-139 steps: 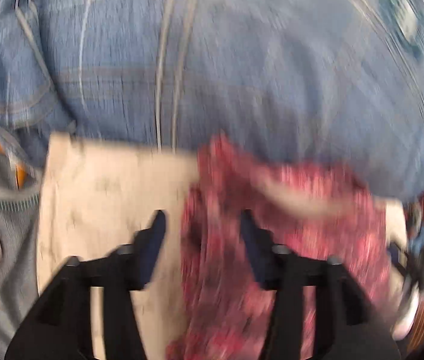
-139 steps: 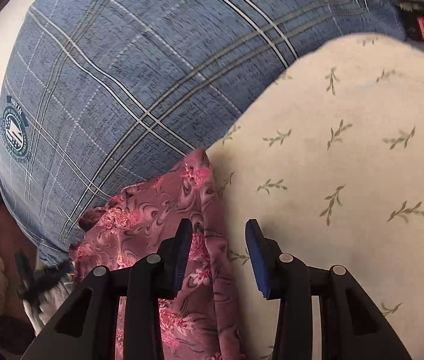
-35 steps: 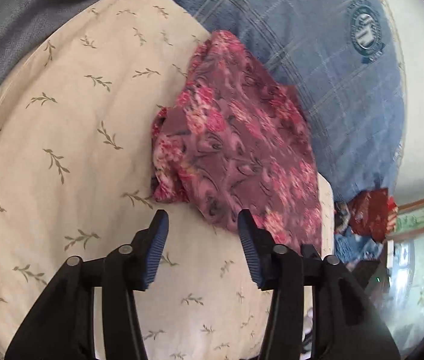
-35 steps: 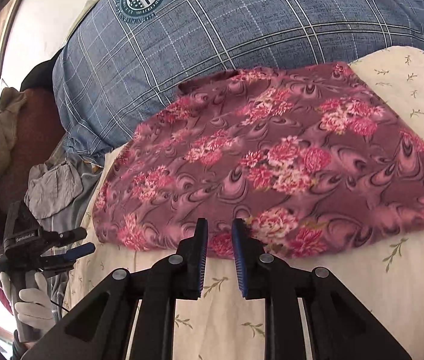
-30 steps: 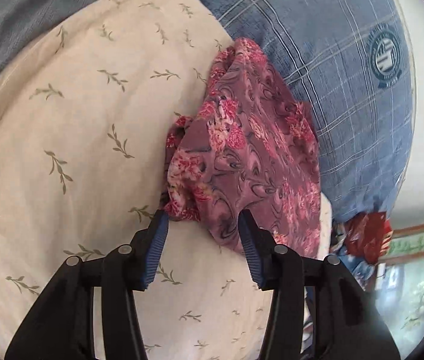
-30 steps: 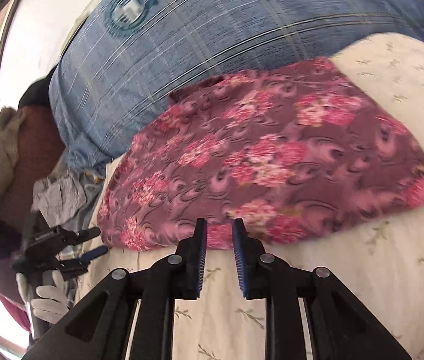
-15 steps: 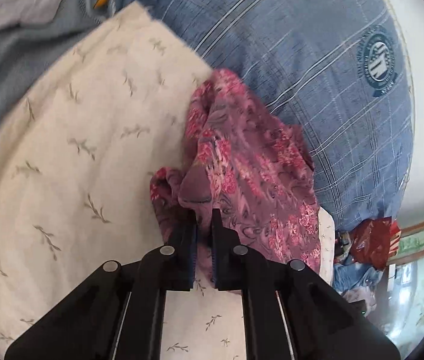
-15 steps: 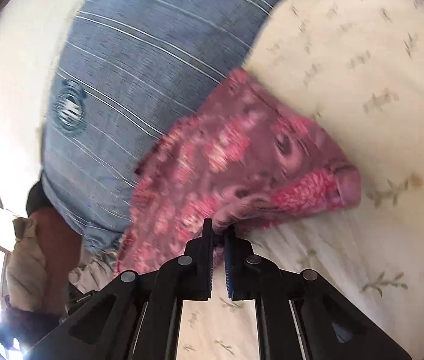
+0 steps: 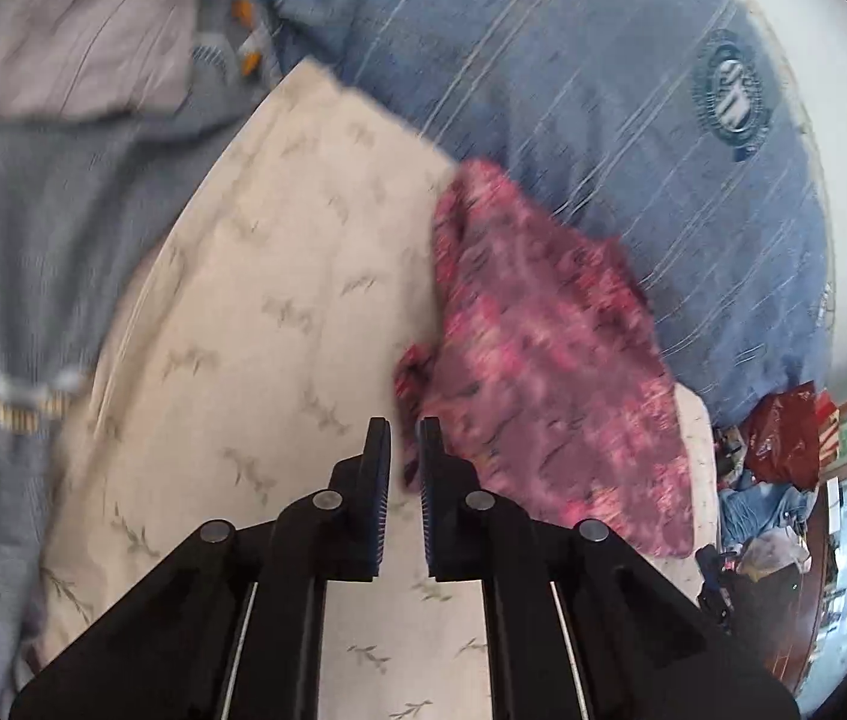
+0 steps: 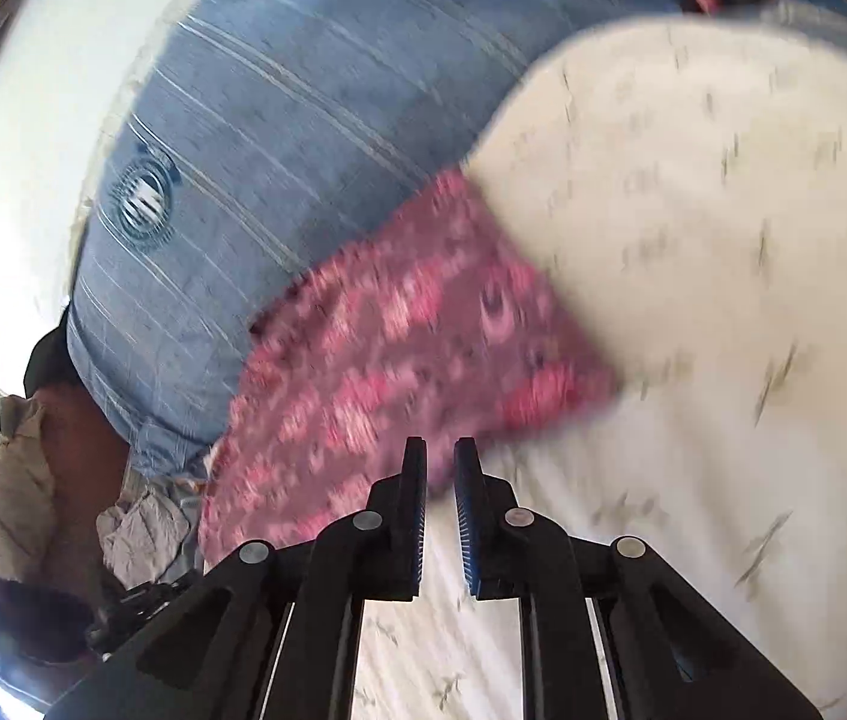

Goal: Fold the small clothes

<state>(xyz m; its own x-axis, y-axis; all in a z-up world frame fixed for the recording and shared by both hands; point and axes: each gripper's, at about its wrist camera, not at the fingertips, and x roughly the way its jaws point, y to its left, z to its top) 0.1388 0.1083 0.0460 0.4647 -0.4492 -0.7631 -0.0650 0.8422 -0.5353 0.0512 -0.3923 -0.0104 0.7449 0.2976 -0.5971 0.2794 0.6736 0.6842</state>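
Note:
A small maroon garment with pink flowers (image 9: 549, 348) lies on a cream sheet with leaf print (image 9: 279, 312), against a blue plaid pillow (image 9: 603, 72). My left gripper (image 9: 404, 450) is shut on the garment's near edge, with cloth between the jaws. In the right wrist view the garment (image 10: 399, 348) lies left of centre, and my right gripper (image 10: 439, 468) is shut on its near edge. Both views are motion-blurred.
Grey-blue bedding (image 9: 21, 228) lies to the left of the cream sheet. A red bag (image 9: 783, 432) and clutter sit beyond the bed's right side. Crumpled pale clothes (image 10: 141, 534) and a dark shape lie at the left in the right wrist view.
The left gripper went from open to shut on the garment's edge. The right gripper closed further on the near edge. Both have swung, and the garment is drawn more folded and narrower.

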